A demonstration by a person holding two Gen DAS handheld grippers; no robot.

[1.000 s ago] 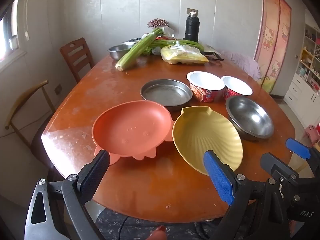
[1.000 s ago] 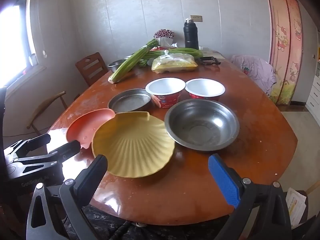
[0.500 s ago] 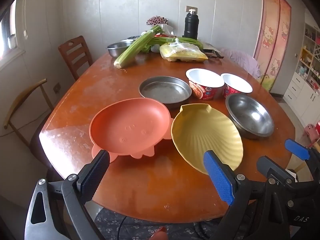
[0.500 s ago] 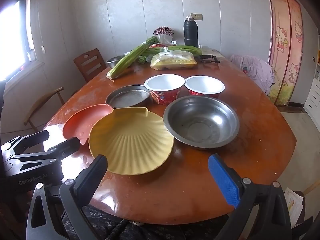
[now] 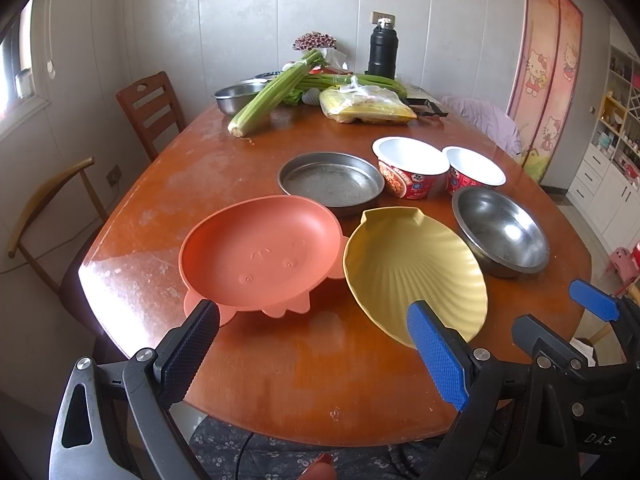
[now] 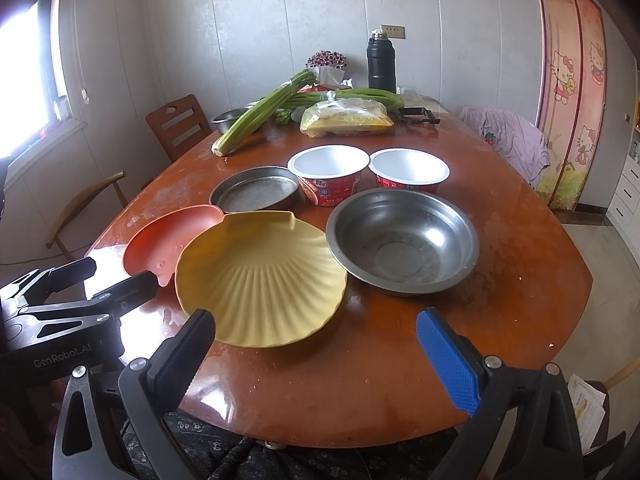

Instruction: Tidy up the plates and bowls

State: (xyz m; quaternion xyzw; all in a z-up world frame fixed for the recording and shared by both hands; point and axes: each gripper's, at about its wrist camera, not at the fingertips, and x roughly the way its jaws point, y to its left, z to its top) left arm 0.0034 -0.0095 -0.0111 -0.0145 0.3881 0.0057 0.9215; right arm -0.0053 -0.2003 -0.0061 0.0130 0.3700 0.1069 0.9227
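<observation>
the left gripper (image 5: 314, 354), jaws apart and empty, sits low in the frame with the orange plate (image 5: 262, 254) just above; the right gripper (image 6: 316, 354), also apart, faces the yellow shell plate (image 6: 260, 276).

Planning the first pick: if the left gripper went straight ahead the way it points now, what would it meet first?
Probably the orange plate: the open left gripper points over bare table at its near rim, though depth is uncertain and the yellow shell plate sits just right.

Bright daylight from the left window (image 6: 24, 92) glares on the table (image 6: 520, 280); fisheye-bent edges.
</observation>
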